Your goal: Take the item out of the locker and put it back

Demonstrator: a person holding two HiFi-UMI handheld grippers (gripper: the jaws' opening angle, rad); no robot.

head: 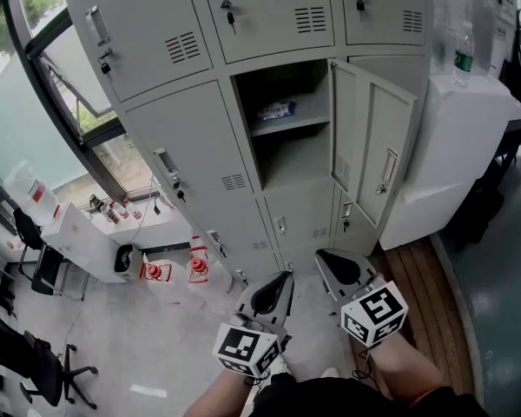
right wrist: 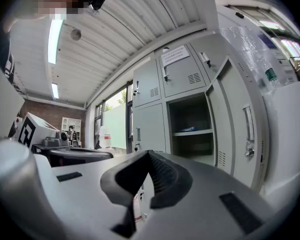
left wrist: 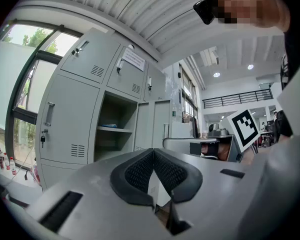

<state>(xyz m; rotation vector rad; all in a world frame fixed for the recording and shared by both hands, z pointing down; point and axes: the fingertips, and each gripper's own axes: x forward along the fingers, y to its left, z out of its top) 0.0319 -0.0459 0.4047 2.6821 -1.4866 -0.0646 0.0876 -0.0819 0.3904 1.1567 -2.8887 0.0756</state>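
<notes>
The locker (head: 282, 159) stands with its middle compartment open, its door (head: 373, 146) swung out to the right. A small blue-and-white packet (head: 276, 109) lies on the shelf (head: 295, 123) inside that compartment, toward the left and back. Both grippers hang low in front of the lockers, well apart from the open compartment and side by side. The left gripper (head: 278, 287) has its fingers (left wrist: 135, 171) pressed together at the tips, with nothing between them. The right gripper (head: 330, 263) likewise has its fingers (right wrist: 162, 176) closed tip to tip on nothing. To the right of the lockers, a bottle (head: 463, 57) with a green label stands on a white cabinet (head: 456, 137).
</notes>
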